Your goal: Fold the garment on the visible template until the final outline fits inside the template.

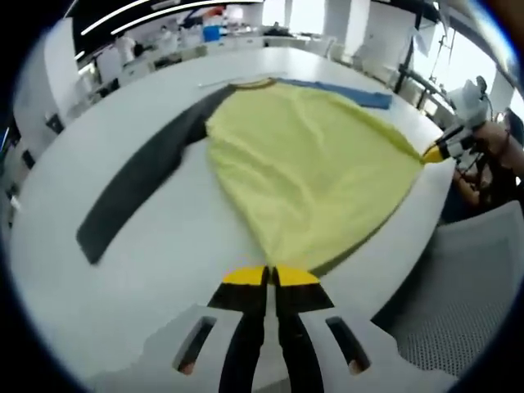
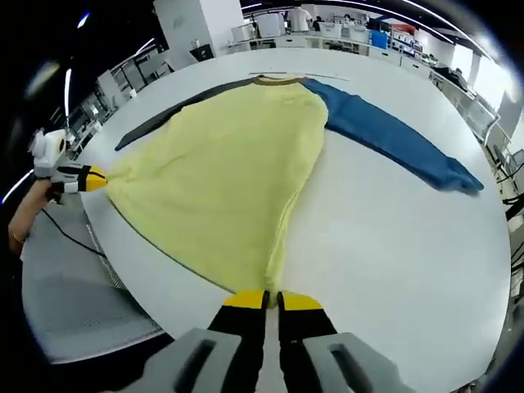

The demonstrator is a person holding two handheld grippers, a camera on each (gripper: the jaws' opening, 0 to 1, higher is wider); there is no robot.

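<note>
Yellow garment [image 1: 311, 172] is lying flat on the white table [image 1: 147, 270], its long axis running away to the far collar; left gripper [image 1: 270, 277] and right gripper [image 2: 272, 301] are each pinching shut on a near hem corner, equally close

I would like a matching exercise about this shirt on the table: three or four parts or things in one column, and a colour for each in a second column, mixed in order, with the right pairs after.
Column one:
1. body of the shirt
2. sleeve lying toward the right in the right gripper view
3. sleeve lying toward the left in the left gripper view
4. table

Column two:
a. white
b. dark grey
c. yellow
d. blue

Pairs: 1-c, 2-d, 3-b, 4-a
</note>
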